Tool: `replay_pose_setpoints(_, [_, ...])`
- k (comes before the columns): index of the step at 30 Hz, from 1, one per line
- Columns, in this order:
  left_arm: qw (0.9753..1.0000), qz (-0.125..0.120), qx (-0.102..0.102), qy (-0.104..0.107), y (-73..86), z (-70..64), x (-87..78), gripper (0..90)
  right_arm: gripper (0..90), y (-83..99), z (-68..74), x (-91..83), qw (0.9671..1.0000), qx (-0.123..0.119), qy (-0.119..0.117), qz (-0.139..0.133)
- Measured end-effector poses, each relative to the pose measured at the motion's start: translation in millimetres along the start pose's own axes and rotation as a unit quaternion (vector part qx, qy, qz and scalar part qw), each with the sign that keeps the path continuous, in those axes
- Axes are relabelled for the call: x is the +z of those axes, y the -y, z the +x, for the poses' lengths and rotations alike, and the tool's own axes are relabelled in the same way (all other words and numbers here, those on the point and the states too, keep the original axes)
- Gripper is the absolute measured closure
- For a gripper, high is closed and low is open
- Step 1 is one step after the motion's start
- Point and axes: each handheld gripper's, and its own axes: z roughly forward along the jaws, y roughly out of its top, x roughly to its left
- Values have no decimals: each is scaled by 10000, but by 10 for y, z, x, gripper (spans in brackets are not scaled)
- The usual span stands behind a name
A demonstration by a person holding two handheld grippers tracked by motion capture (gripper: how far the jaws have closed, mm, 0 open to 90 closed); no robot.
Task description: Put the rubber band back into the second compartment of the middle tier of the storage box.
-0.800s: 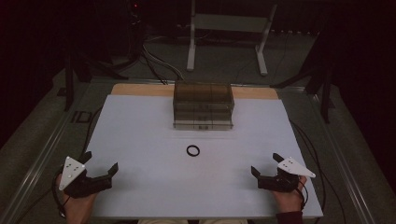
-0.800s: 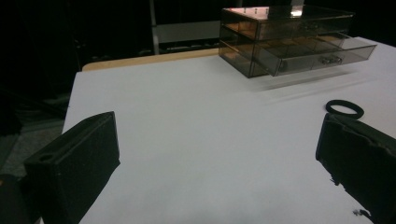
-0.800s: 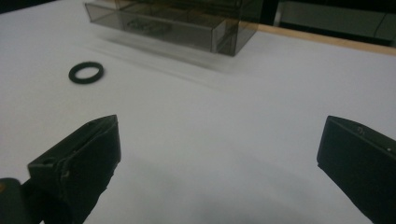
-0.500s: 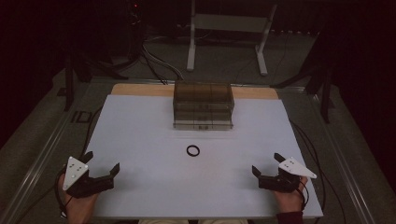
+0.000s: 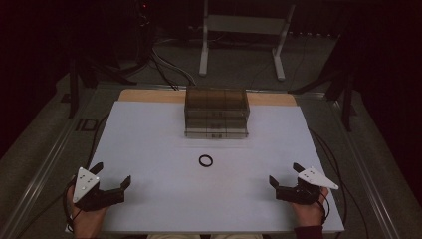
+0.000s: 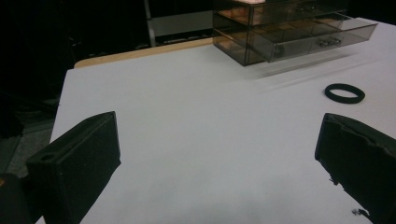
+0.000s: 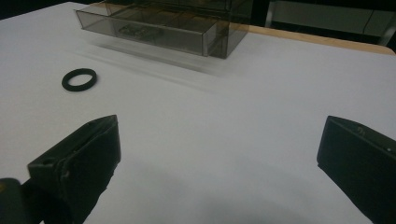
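A small black ring [image 5: 206, 161] lies flat on the white table top [image 5: 149, 149], near the middle. Behind it, at the far edge, stands a smoky clear drawer unit [image 5: 216, 112], with its lowest drawer pulled out a little. My left gripper [image 5: 112, 173] rests open at the near left corner, well left of the ring, with nothing between its jaws. My right gripper [image 5: 284, 173] sits open at the near right, also empty. In the left gripper view the ring [image 6: 344, 93] lies ahead to the right, and in the right gripper view the ring [image 7: 79, 79] lies ahead to the left.
A strip of bare wood [image 5: 149, 96] runs along the table's far edge beside the drawer unit. A white metal stand [image 5: 239, 30] and dark cables are on the floor beyond. Wide bare table lies between the grippers and the ring.
My left gripper has crept slightly to the right. The right gripper, ring and drawer unit stay where they were.
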Motion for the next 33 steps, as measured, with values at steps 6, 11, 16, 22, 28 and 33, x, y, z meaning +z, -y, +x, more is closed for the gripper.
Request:
replay_pose_setpoints(6, [10000, 2, 55, -2, -3, -10, 2, 7, 0, -73, 17, 1, 10000, -22, -28, 17])
replay_pose_setpoints(11, [10000, -28, 0, 8, 3, -1, -7, 7, 0, -128, 26, 11, 10000, -50, -67, 25])
replay_pose_setpoints(16, [10000, -3, 17, 6, 8, -7, 1, 7, 0, -185, 44, 46, 9998, -134, -114, 83])
replay_pose_setpoints(22, [10000, 23, 37, -4, 10, -9, 13, 7, 0, -257, 79, 101, 9996, -210, -178, 118])
replay_pose_setpoints(28, [10000, 28, 66, -17, 13, -14, 29, 7, 0, -329, 105, 155, 9994, -241, -223, 118])
replay_pose_setpoints(33, [10000, 20, 89, -37, 18, -18, 29, 6, 0, -387, 110, 189, 9993, -237, -252, 111])
